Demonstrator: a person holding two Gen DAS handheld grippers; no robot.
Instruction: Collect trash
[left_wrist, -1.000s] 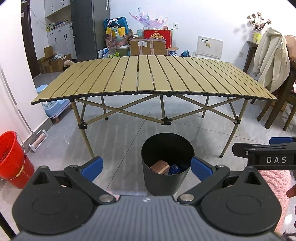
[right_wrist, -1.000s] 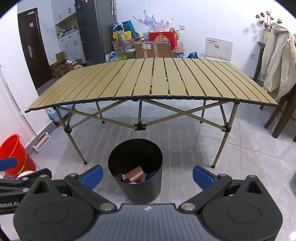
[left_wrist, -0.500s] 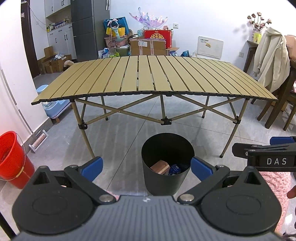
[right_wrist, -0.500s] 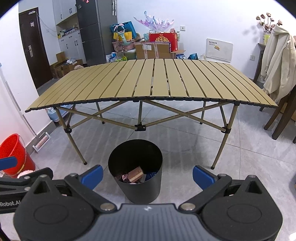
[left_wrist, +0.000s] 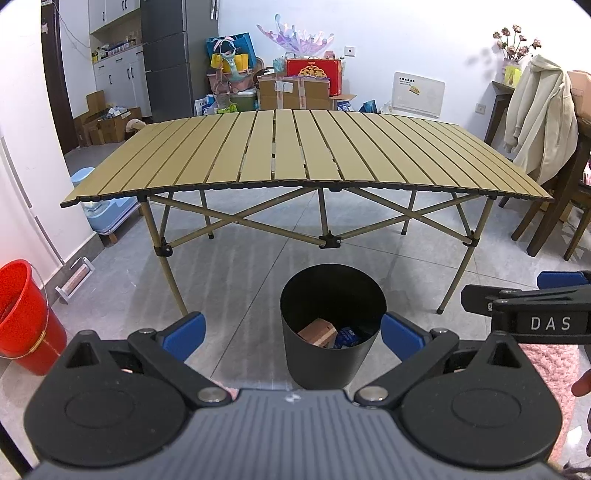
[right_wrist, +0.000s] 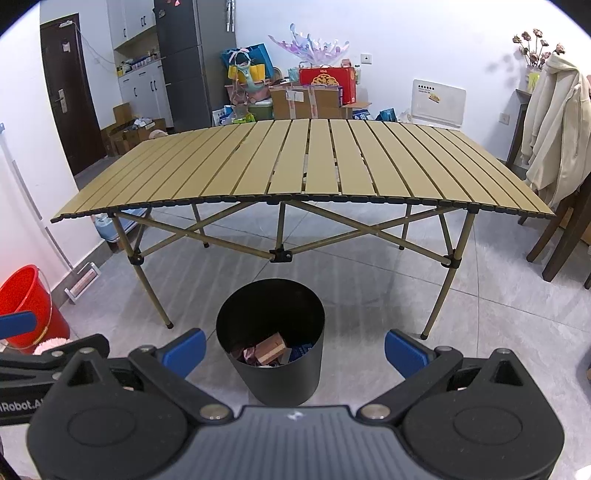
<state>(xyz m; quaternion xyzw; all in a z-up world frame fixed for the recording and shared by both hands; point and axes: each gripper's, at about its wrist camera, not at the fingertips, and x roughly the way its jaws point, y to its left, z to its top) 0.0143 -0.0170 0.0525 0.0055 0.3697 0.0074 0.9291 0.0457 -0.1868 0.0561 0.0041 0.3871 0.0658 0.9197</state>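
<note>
Left gripper (left_wrist: 293, 332) and right gripper (right_wrist: 293, 349) level, side by side, fingers spread wide, empty, facing black trash bin (left_wrist: 325, 354).

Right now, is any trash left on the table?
No, the table top shows only bare slats; the trash sits inside the bin.

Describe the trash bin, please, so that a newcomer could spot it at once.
Start at the slatted folding table. On the tiled floor just in front of it stands a black cylindrical trash bin, open-topped, with boxes and wrappers inside. The red bucket by the left wall is the only other pail.
</note>
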